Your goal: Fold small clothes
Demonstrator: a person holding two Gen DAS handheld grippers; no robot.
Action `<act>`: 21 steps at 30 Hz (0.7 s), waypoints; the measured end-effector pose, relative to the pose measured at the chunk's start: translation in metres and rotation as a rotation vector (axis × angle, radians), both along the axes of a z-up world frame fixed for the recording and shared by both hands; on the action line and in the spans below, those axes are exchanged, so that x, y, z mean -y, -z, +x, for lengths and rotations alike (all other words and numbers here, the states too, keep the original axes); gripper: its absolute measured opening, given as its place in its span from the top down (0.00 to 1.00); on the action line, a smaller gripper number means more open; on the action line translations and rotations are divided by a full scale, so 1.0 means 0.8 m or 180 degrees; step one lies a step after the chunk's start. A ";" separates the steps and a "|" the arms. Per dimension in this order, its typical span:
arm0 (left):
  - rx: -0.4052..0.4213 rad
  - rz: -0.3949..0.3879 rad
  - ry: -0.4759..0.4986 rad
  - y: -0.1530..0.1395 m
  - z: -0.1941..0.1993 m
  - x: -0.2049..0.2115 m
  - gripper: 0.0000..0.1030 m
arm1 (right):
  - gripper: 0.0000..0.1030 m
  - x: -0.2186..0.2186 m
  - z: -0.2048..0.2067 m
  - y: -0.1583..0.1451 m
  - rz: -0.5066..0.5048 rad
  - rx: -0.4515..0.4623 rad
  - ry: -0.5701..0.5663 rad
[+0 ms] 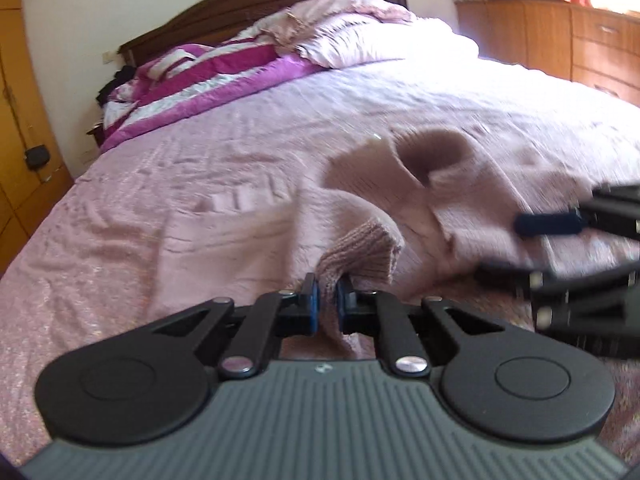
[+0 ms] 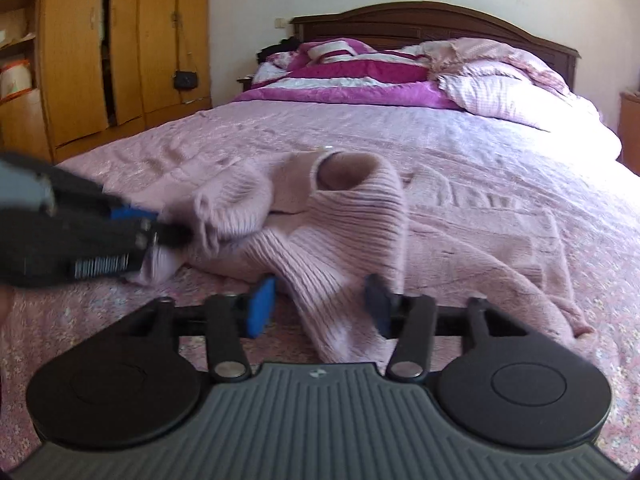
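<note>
Knitted pink sweater [image 2: 340, 216] lies rumpled on the bed [image 2: 400, 136] — unfolded yet — left gripper [image 1: 327, 300] jaws pinching its sleeve, right gripper [image 2: 320, 304] jaws spread astride its hem.

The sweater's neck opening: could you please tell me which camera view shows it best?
The right wrist view: the neck opening of the pink sweater sits central and fairly sharp, its ribbed collar visible. In the left wrist view the opening is off-centre and motion-blurred.
</note>
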State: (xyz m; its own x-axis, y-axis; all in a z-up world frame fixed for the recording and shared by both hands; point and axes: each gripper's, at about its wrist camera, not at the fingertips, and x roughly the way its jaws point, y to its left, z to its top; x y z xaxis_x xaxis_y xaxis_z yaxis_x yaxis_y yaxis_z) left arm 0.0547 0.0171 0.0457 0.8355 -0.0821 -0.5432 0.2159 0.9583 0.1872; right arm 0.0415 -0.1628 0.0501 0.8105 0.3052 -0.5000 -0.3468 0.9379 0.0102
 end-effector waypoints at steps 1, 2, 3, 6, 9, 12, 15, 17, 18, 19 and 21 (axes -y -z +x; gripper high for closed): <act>0.0026 -0.0012 -0.0030 -0.003 -0.001 -0.003 0.89 | 0.40 -0.006 0.000 0.002 -0.0063 0.0012 -0.0022; 0.0043 -0.0023 -0.0058 -0.006 0.000 -0.005 0.89 | 0.40 -0.012 0.000 0.005 -0.0129 0.0022 -0.0046; 0.0058 -0.0040 -0.0084 -0.008 0.001 -0.009 0.89 | 0.40 -0.017 0.000 0.009 -0.0190 0.0022 -0.0072; 0.0113 -0.0086 -0.0134 -0.017 -0.001 -0.017 0.89 | 0.40 -0.031 -0.001 0.023 -0.0419 0.0079 -0.0106; 0.0189 -0.0079 -0.0194 -0.027 0.003 -0.029 0.89 | 0.56 -0.041 -0.003 0.033 -0.0676 0.0210 -0.0048; 0.0278 -0.0043 -0.0259 -0.038 0.011 -0.041 0.89 | 0.90 -0.035 -0.002 0.026 -0.0730 0.0284 0.0060; 0.0370 -0.0005 -0.0349 -0.049 0.023 -0.054 0.89 | 0.92 -0.017 0.001 0.002 -0.0642 0.0424 0.0193; 0.0414 -0.0024 -0.0418 -0.058 0.035 -0.064 0.89 | 0.92 -0.005 0.007 -0.016 -0.0676 0.0546 0.0276; 0.0428 -0.0059 -0.0447 -0.062 0.041 -0.070 0.89 | 0.92 0.002 0.011 -0.025 -0.0696 0.0601 0.0313; 0.0435 -0.0089 -0.0471 -0.066 0.048 -0.076 0.89 | 0.92 0.010 0.016 -0.034 -0.0710 0.0659 0.0357; 0.0466 -0.0114 -0.0504 -0.074 0.064 -0.086 0.89 | 0.92 0.026 0.031 -0.050 -0.0755 0.0735 0.0436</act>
